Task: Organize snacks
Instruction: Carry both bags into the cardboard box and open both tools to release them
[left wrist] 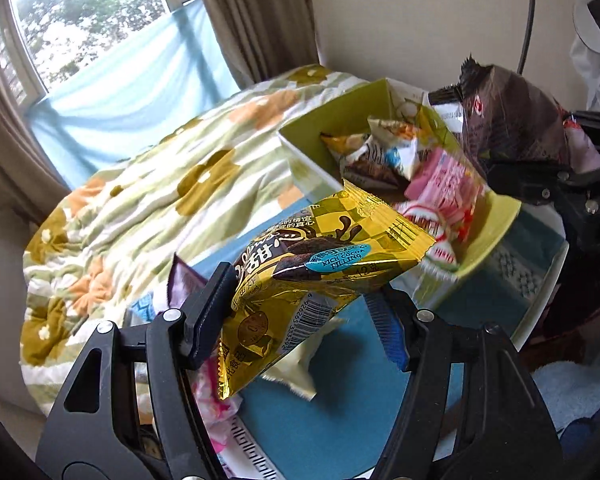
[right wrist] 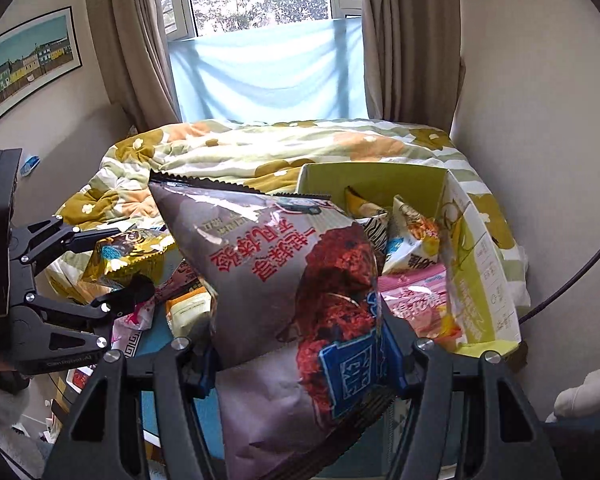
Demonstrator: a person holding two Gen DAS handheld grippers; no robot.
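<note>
The green box [right wrist: 476,280], right of centre in the right wrist view, already holds several packets. Filling mid-frame, the big grey-brown snack bag [right wrist: 284,280] is pinched near its lower end by the right gripper [right wrist: 296,364]: probably light, puffy, slippery (contents likely crush easily). The left gripper [left wrist: 300,328] clamps the smaller gold packet [left wrist: 320,264], low centre in its view.

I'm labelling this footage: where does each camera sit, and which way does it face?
Left wrist: behind the left claw, clamping a yellow foil snack packet; faces the green cardboard box.
Right wrist: behind the right claw, clamping a grey-brown snack bag; faces the window.
Shared: box, bed, each other's claw.
</note>
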